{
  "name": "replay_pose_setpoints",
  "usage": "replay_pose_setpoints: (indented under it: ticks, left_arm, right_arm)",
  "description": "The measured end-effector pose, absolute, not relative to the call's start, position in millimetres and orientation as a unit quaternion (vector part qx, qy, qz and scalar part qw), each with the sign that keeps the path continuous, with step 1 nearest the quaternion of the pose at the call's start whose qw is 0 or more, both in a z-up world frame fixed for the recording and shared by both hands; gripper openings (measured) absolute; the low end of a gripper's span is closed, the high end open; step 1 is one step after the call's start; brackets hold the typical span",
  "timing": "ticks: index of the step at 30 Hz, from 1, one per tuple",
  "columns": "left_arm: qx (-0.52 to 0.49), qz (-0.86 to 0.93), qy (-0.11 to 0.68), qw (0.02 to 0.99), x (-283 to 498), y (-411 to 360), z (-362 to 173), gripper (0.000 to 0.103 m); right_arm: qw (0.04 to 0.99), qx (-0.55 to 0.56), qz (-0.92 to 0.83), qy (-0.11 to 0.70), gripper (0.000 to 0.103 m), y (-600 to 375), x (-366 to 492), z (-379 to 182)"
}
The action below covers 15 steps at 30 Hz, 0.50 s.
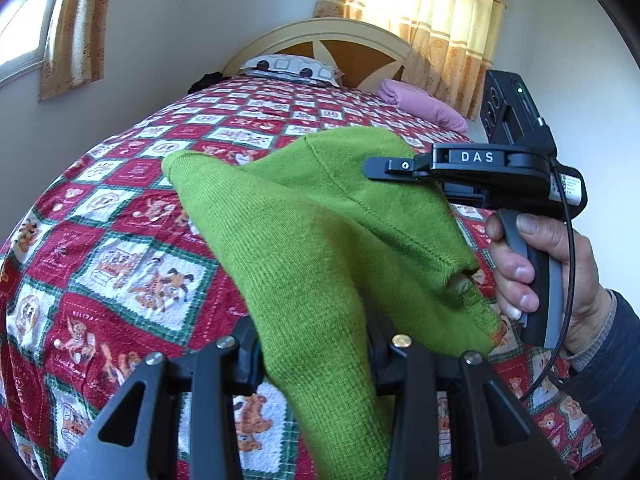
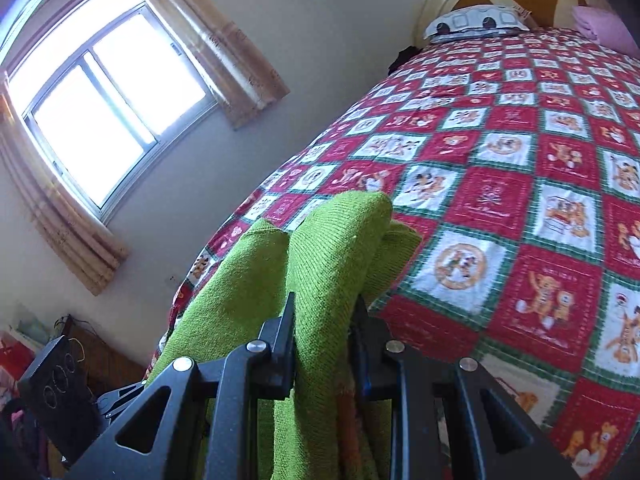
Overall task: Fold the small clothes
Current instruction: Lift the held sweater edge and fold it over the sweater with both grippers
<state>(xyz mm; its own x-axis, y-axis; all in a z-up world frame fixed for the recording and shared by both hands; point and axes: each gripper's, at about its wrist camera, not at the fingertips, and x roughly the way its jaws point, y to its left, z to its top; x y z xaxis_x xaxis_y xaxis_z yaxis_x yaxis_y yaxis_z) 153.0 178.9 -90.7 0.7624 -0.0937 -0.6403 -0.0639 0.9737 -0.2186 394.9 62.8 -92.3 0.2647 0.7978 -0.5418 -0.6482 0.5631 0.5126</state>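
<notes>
Left gripper [image 1: 316, 344]: you've clamped the green sweater [image 1: 320, 216], lifted above the bed [image 1: 120, 208].
Right gripper [image 2: 324, 340]: clamped on it too.
Left view only: your hand [image 1: 536, 264].
Right view only: window [image 2: 100, 108].

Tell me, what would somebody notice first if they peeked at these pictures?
The bright green knitted sweater jumps out first: it hangs in the middle, lifted above the bed, pinched by the left gripper and by the right gripper. Under it spreads the red and white cartoon quilt covering the bed. At the far right corner by the headboard lies a folded pink cloth.
</notes>
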Motion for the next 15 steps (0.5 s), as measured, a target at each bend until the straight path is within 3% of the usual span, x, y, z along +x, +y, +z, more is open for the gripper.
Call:
replay_pose_setpoints:
  ticks: [15]
  left_arm:
    - [-0.131,0.015,0.344,0.93,145.9,199.3,-104.2,0.039]
  right_arm:
    - [0.777,0.074,0.474,0.408,0.024,101.3,394.0,-96.5]
